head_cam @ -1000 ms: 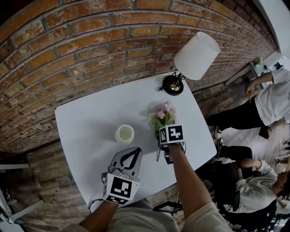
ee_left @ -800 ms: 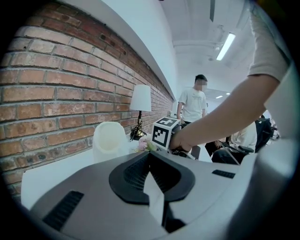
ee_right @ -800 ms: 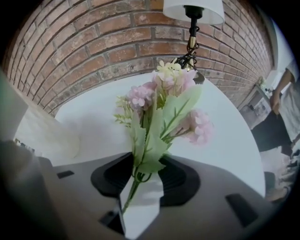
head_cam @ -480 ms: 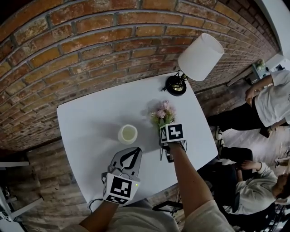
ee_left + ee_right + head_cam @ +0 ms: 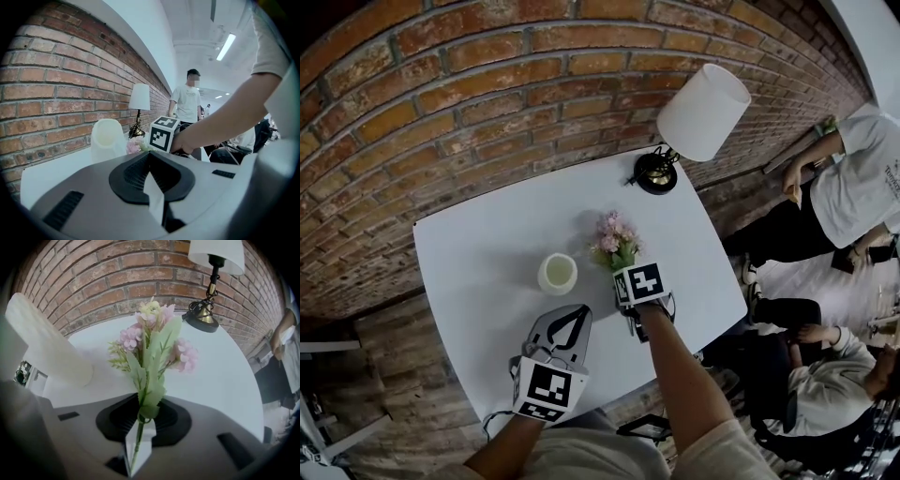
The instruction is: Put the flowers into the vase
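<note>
A small bunch of pink flowers [image 5: 612, 239] with green leaves stands up from my right gripper [image 5: 630, 274], which points steeply down over the white table [image 5: 478, 244]. In the right gripper view the thin green stem [image 5: 138, 434] runs between the jaws, which have just been closing and now pinch it. The cream vase [image 5: 557, 274] stands open-topped just left of the flowers, apart from them. My left gripper [image 5: 577, 311] rests near the table's front edge, jaws together and empty, aimed at the vase [image 5: 107, 139].
A table lamp [image 5: 701, 111] with a white shade and a dark brass base [image 5: 656, 173] stands at the table's back right. A brick wall runs behind. One person stands [image 5: 848, 183] and another sits [image 5: 806, 375] right of the table.
My right gripper has shifted left with the flowers, closer to the vase. The left gripper has stayed put. The standing person at the right has moved.
</note>
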Action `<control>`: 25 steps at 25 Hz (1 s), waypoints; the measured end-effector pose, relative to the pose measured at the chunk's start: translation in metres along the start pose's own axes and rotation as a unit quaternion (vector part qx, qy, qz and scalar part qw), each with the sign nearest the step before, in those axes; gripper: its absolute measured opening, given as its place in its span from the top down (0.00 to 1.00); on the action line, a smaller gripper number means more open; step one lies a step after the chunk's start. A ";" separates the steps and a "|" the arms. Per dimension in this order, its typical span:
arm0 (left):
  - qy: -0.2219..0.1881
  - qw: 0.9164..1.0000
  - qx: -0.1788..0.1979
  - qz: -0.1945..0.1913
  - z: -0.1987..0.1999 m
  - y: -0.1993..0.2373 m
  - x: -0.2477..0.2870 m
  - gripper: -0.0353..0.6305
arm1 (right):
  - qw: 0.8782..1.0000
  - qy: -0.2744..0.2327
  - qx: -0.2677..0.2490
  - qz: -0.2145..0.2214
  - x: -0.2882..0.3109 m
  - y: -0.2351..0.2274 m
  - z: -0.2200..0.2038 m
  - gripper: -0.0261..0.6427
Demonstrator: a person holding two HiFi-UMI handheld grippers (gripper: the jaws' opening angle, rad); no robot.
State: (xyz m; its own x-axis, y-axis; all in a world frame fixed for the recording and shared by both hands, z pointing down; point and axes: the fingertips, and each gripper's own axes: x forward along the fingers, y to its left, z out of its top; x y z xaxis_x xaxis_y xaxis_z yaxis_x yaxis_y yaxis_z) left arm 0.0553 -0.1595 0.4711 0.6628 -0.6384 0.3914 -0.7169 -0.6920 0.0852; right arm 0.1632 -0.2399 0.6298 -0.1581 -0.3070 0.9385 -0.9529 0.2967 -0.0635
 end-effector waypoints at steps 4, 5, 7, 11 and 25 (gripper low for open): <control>0.000 1.000 0.001 -0.001 0.000 -0.002 -0.003 0.94 | 1.000 -0.020 -0.012 -0.010 -0.008 0.001 0.001 0.86; -0.001 1.000 0.001 -0.001 0.000 -0.003 -0.004 0.94 | 0.999 -0.028 -0.014 -0.013 -0.010 0.001 0.003 0.86; -0.003 1.000 0.002 0.000 0.001 -0.003 -0.006 0.94 | 0.999 -0.045 -0.014 -0.015 -0.017 0.002 0.006 0.86; -0.007 1.000 0.002 0.001 0.003 -0.005 -0.011 0.94 | 0.996 -0.084 -0.011 -0.016 -0.034 0.006 0.015 0.87; -0.023 0.999 0.006 0.022 0.012 0.003 -0.030 0.94 | 0.973 -0.231 -0.015 0.000 -0.117 0.041 0.038 0.87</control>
State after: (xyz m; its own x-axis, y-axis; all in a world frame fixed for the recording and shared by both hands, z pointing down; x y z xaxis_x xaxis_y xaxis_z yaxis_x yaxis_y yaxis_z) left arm 0.0358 -0.1459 0.4486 0.6408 -0.6824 0.3519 -0.7425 -0.6673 0.0581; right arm 0.1330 -0.2262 0.5049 -0.2635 -0.6786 0.6856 -0.9461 0.3206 -0.0463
